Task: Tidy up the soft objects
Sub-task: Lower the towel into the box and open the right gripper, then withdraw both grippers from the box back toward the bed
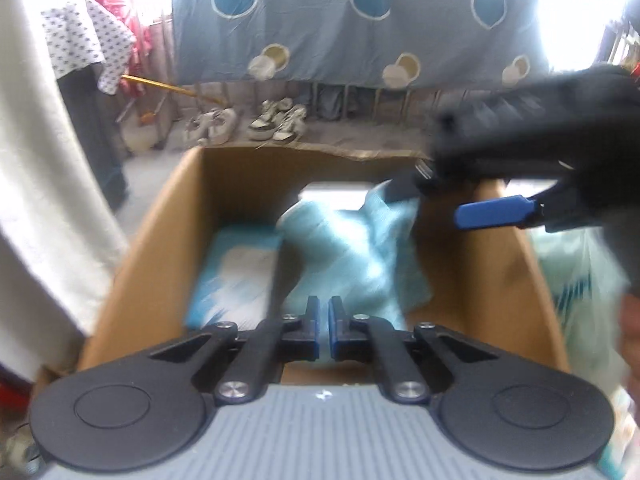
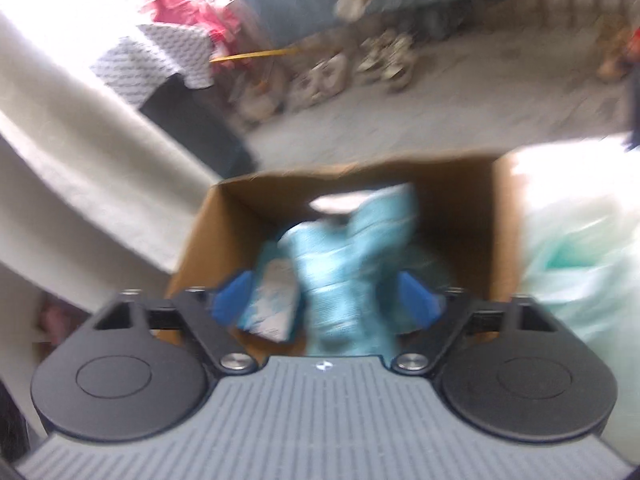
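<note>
A crumpled light-blue cloth [image 1: 352,252] lies inside an open cardboard box [image 1: 160,220], next to a flat blue-and-white packet [image 1: 236,276]. My left gripper [image 1: 324,320] hangs over the box's near edge with its jaws nearly together and nothing between them. My right gripper [image 2: 326,300] is open wide above the box [image 2: 208,232], with the cloth [image 2: 352,256] and the packet [image 2: 272,300] below it. The right gripper also shows in the left wrist view [image 1: 440,196], over the box's right side. Both views are blurred.
A pale green plastic bag [image 1: 576,280] bulges right of the box. White fabric [image 1: 44,208] hangs at the left. Several shoes [image 1: 276,120] stand on the floor beyond the box, under a hanging blue spotted sheet [image 1: 340,24]. Clothes [image 1: 88,36] hang at the far left.
</note>
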Demonstrator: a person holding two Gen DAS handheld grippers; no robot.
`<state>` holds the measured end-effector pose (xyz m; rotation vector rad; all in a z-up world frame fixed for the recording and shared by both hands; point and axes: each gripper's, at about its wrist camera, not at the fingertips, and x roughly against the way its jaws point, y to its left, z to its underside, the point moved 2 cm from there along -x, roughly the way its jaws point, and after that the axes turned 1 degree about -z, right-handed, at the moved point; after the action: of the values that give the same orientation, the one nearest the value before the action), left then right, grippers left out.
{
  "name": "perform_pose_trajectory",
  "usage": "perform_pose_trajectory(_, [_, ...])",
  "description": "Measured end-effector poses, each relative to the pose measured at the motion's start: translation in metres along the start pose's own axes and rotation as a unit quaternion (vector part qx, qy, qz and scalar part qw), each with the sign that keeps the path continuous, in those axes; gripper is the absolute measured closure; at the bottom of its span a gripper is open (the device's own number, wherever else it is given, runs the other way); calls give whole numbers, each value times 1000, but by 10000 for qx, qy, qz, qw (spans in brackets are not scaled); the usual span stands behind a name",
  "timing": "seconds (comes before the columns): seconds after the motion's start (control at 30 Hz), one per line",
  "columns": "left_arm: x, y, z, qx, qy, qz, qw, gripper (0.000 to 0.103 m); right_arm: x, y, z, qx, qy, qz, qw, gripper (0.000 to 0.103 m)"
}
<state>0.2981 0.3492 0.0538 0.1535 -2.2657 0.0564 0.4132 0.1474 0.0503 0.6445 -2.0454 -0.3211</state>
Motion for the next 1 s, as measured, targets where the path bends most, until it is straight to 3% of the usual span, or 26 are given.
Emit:
perform_pose_trajectory(0.03, [-12, -6, -5, 45, -55, 80, 9999, 98, 6, 1, -3, 131, -49, 27, 9999, 57])
perform_pose_trajectory(0.17, [-51, -34, -22, 89, -96, 337, 9993, 98, 33, -10, -6, 105, -174, -116, 9997, 57])
perform_pose_trajectory(0.27, [-98, -48, -31, 36, 360, 206, 9991, 97, 51, -25, 2, 28, -139, -289, 9995, 56])
perform_pose_trajectory(0.37, [-141, -53, -20, 112, 1156, 24, 9932, 95, 64, -34, 3, 30, -113, -383, 9992, 55])
perform_pose_trajectory(0.53, [-110, -62, -20, -41, 896, -389, 9952, 89, 95, -42, 7, 59, -384, -475, 9981, 55])
perform_pose_trajectory(0.6, [-88, -62, -24, -35, 510, -553, 9972, 78, 109, -45, 7, 128, -552, -511, 9971, 54])
perform_pose_trajectory(0.63, [-78, -63, -26, -60, 267, -560, 9981, 66, 116, -46, 8, 165, -617, -506, 9967, 53])
perform_pose_trajectory(0.67, [-71, -63, -29, -72, 63, -432, 9990, 50, 123, -48, 8, 199, -665, -493, 9964, 52])
perform_pose_trajectory(0.7, [-67, -62, -32, -11, -75, -158, 9998, 44, 128, -50, 9, 234, -683, -484, 9962, 52])
perform_pose_trajectory(0.77, [-60, -56, -36, 374, -262, 203, 9988, 42, 136, -52, 12, 294, -734, -465, 9958, 51])
perform_pose_trajectory(0.83, [-56, -57, -38, 679, -493, 528, 9951, 48, 142, -55, 14, 391, -774, -383, 9955, 50])
perform_pose_trajectory(0.9, [-68, -66, -43, 693, -298, 778, 9941, 61, 141, -54, 12, 471, -822, -305, 9950, 50])
perform_pose_trajectory(0.93, [-76, -69, -44, 616, -179, 665, 9957, 85, 141, -54, 11, 479, -833, -290, 9949, 50])
perform_pose_trajectory(0.97, [-84, -75, -45, 488, -115, 508, 9974, 97, 140, -55, 10, 464, -809, -306, 9952, 50])
perform_pose_trajectory(1.0, [-90, -84, -46, 303, -84, 421, 9986, 99, 138, -56, 10, 443, -758, -341, 9956, 50])
